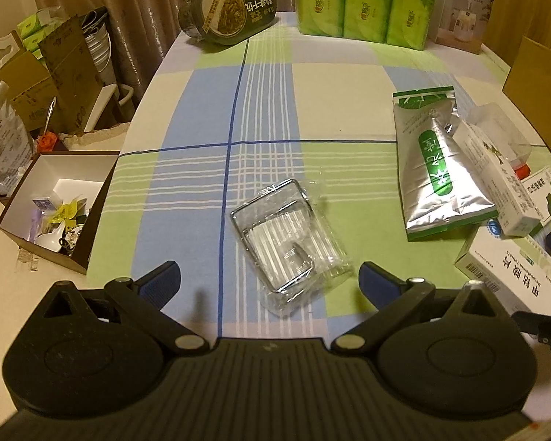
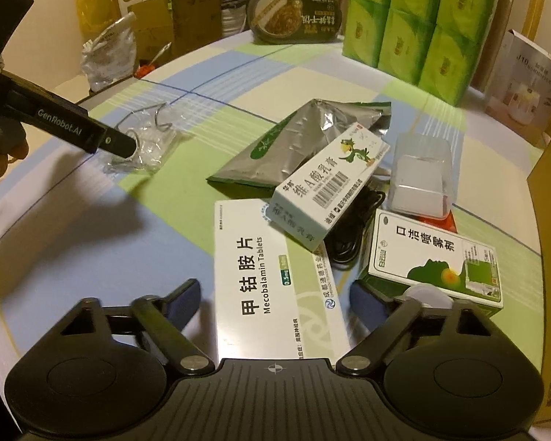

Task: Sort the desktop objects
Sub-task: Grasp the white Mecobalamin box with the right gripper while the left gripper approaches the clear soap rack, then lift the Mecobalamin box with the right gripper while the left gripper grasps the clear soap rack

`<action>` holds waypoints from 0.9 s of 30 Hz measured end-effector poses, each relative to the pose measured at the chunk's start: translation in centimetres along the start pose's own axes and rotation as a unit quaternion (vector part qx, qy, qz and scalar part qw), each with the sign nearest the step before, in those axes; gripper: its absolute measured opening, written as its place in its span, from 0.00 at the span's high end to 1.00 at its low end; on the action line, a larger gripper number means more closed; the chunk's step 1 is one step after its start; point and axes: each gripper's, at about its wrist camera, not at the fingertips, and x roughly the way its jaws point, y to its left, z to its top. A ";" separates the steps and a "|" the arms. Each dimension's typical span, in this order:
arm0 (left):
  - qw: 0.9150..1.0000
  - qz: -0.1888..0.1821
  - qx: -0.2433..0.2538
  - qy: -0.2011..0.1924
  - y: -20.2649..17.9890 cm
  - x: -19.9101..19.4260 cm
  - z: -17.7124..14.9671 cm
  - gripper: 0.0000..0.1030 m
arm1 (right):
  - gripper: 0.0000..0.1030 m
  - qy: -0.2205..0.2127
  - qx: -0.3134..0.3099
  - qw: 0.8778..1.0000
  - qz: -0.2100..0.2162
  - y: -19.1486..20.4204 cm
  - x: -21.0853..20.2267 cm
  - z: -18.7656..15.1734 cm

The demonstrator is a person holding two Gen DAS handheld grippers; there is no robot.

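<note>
The right gripper (image 2: 272, 301) has its two blue fingers set around the big white tablet box (image 2: 275, 283), one on each side, not squeezing yet. To grab it well, close slowly on the long sides and lift flat, so the small cream box (image 2: 327, 194) leaning on it slides off gently. The left gripper (image 1: 270, 281) is wide open, holding nothing, just over a metal clip in clear wrap (image 1: 290, 235) on the checked tablecloth (image 1: 202, 92)

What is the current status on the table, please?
Left gripper open over the wrapped metal rack. Right gripper jaws astride the Mecobalamin box, not gripping. Ointment box overlaps its far end.
</note>
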 end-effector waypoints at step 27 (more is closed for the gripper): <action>0.998 -0.044 0.036 0.036 -3.4 -1.2 -1.2 0.66 | 0.33 0.016 0.045 0.999 0.024 -0.3 -3.4 -3.0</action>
